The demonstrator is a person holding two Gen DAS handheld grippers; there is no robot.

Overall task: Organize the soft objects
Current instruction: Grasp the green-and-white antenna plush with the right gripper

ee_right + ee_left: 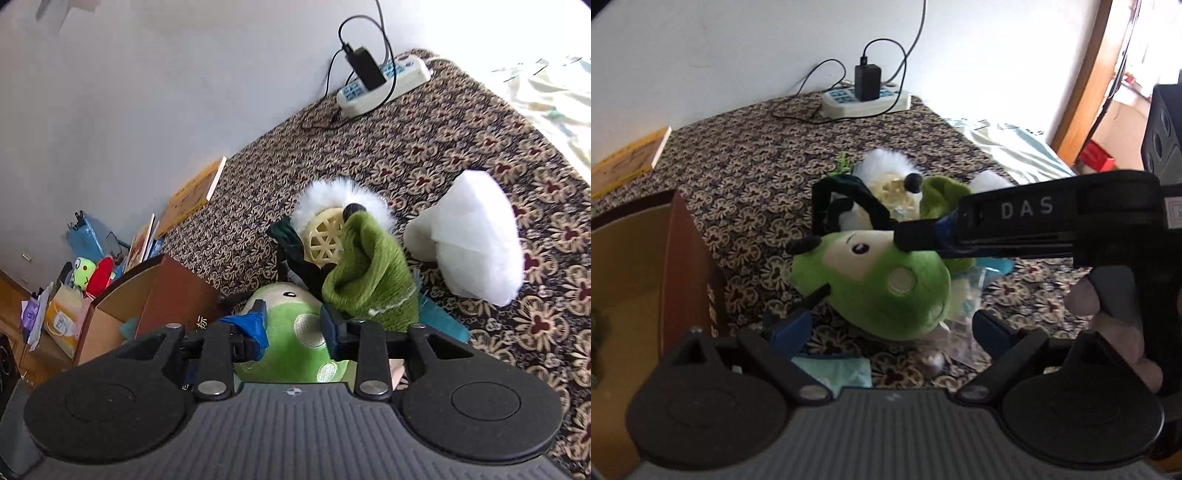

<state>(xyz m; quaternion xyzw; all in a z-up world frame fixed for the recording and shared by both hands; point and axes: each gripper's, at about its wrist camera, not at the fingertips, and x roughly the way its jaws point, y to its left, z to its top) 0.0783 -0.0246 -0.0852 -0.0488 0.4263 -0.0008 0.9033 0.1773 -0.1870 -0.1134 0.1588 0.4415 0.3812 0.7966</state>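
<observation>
A green round plush toy (886, 288) with a white face patch lies on the patterned bedspread (757, 155). My right gripper (293, 325) straddles it (291, 332), blue-padded fingers pressed on either side of its body. In the left wrist view the right gripper (916, 240) reaches in from the right onto the plush's top. My left gripper (890, 328) is open and empty, just short of the plush. Behind it lie a green knitted item (369, 280), a white fluffy thing with a cream lattice ball (328, 236) and a white soft lump (472, 247).
An open cardboard box (646, 258) stands to the left, also in the right wrist view (155, 295). A power strip with charger and cables (866, 98) lies by the wall. A yellow book (628, 162) rests at far left. A light blue cloth (838, 371) lies under my left gripper.
</observation>
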